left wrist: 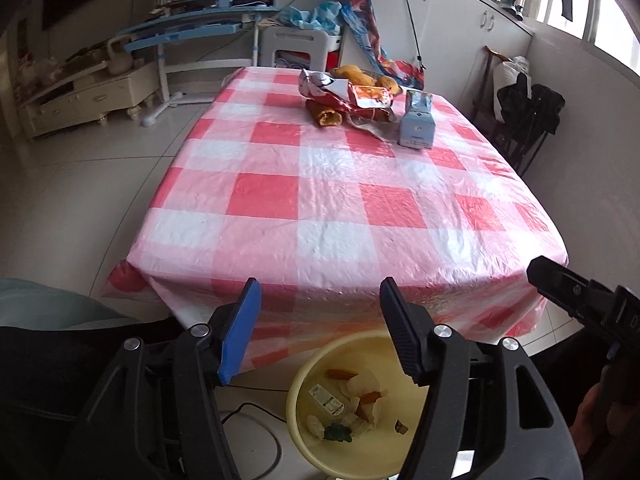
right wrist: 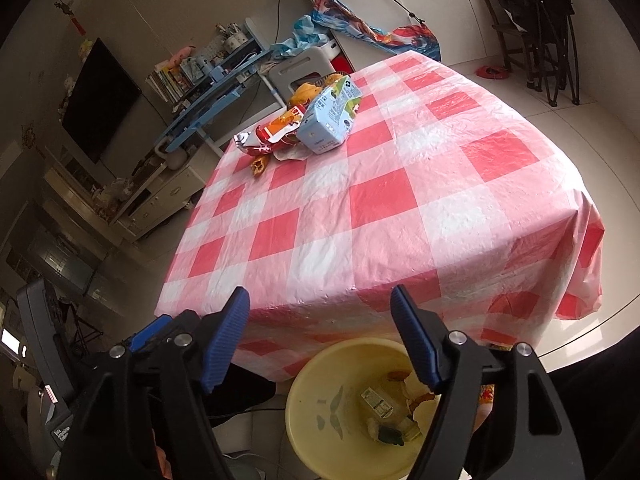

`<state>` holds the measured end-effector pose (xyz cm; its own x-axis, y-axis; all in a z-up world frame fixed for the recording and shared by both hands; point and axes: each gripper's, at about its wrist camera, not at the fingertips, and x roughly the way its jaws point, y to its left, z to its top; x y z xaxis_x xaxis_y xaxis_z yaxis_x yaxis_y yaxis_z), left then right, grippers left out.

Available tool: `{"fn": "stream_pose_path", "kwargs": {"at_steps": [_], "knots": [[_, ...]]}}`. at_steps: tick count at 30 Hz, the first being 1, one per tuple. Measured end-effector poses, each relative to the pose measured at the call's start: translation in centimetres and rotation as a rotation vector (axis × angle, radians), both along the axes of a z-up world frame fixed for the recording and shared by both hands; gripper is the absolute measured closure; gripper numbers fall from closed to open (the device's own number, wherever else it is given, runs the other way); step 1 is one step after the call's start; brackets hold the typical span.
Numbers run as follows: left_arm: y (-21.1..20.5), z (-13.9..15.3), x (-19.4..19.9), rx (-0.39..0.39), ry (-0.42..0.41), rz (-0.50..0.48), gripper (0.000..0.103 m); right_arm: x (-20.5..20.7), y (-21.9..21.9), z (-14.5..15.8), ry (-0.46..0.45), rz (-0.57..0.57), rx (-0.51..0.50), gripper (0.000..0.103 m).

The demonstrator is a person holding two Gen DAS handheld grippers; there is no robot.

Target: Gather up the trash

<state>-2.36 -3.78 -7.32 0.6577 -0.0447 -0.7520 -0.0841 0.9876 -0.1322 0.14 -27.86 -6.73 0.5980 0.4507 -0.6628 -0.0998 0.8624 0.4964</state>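
Both claws hang open and empty over a round bin at the near edge of a checked desk.

The left claw [left wrist: 320,332] and the right claw [right wrist: 320,336] stand wide with nothing between their ribbed pads. Below them, a smooth pale-yellow plastic bin [left wrist: 298,404] on the floor holds crumpled wrappers and orange scraps. The desk [left wrist: 332,208] wears a glossy, wrinkled red-and-white plastic cloth. At its far end lie a shiny crinkled snack bag [left wrist: 348,98], a boxy pale-blue carton [left wrist: 416,126] and yellow fruit [left wrist: 352,72]. The left view shows the carton upright; the right view alone shows its broad printed side and a dark television [right wrist: 100,100].
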Motion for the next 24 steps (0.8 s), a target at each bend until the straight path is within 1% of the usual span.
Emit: {"fn": "stream_pose_path", "kwargs": {"at_steps": [4, 12, 16, 24], "knots": [[0.6, 0.0, 0.1, -0.008, -0.009, 0.036, 0.042, -0.1, 0.3, 0.0, -0.007, 0.006, -0.017, 0.033], [1.0, 0.0, 0.2, -0.019, -0.021, 0.074, 0.041, -0.3, 0.9, 0.0, -0.017, 0.018, -0.047, 0.033], [1.4, -0.1, 0.3, -0.03, -0.025, 0.097, 0.038, -0.4, 1.3, 0.2, -0.03, 0.029, -0.07, 0.033], [1.6, -0.1, 0.3, -0.034, -0.027, 0.105, 0.036, -0.7, 2.1, 0.4, -0.049, 0.053, -0.104, 0.033]]}}
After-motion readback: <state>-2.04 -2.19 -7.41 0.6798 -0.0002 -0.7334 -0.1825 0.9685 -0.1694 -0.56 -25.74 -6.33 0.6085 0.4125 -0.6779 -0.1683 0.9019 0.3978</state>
